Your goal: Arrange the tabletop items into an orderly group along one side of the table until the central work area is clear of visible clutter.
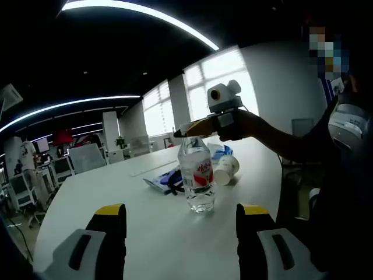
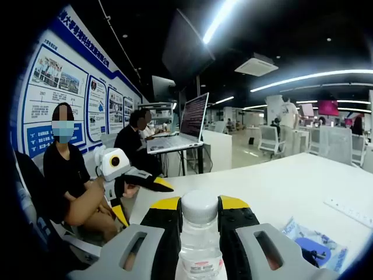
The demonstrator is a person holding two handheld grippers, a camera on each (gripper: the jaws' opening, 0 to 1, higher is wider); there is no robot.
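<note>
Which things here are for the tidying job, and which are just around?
For the job:
water bottle, gripped by right gripper
paper cup on its side
blue packet
left gripper, open

Just around:
laptop
office chairs
wall posters

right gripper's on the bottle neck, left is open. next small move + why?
Probably lift the water bottle slightly and carry it toward the table edge. The right gripper already clamps its neck, it stands upright mid-table beside the paper cup and blue packet.

Open office: bright windows, ceiling light strips, blue wall posters, a laptop, perhaps chairs behind.
</note>
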